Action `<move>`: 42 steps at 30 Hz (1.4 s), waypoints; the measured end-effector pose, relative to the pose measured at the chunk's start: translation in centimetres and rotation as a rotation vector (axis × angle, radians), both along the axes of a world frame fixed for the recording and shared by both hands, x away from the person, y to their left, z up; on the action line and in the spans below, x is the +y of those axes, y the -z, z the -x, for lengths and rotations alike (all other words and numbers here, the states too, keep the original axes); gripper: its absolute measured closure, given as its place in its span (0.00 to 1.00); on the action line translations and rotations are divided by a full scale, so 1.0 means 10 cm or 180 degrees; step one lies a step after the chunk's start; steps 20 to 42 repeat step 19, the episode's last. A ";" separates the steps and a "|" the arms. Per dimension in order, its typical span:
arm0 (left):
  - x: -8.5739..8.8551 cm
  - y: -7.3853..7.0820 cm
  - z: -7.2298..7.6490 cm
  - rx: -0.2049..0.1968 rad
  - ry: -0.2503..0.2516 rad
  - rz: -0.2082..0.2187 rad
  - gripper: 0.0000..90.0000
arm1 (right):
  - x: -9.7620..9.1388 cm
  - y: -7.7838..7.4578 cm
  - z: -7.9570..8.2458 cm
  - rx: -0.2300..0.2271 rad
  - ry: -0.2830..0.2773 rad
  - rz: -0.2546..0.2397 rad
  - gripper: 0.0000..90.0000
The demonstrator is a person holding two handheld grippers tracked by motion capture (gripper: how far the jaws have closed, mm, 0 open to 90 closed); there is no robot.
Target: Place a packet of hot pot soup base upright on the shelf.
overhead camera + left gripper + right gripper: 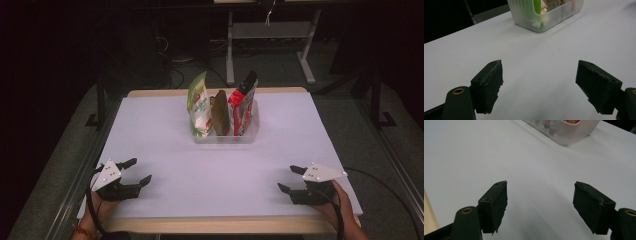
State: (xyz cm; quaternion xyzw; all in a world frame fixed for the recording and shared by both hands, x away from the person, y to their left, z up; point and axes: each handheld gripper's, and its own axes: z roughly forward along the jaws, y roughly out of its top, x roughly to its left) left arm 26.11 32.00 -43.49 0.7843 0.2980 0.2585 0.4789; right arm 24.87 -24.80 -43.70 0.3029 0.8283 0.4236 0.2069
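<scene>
- My left gripper [139, 171] sat lower left of the high view, jaws spread wide, nothing btwn them, just above the white table [215, 165].
- My right gripper [291, 178] sat lower right, also released & empty, jaws pointing in twd the centre.
- Both well apart from each other, near the front edge.
- Farther up, centre frame: clear plastic bin [225, 136] w/ three snack bags upright inside – green-white bag [198, 104] at left, brown bag [220, 113] in the middle, red bag [243, 105] at right.
</scene>
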 end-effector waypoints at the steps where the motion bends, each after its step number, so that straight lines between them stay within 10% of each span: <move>1: -0.01 0.00 0.00 0.0002 0.0000 -0.0013 0.23 | 0.00 0.00 0.00 0.0010 -0.0001 -0.0002 0.30; 42: -0.02 0.00 -0.03 -0.0013 -0.0038 -0.0028 0.23 | 0.00 0.04 -0.01 0.0057 -0.0009 -0.0016 0.30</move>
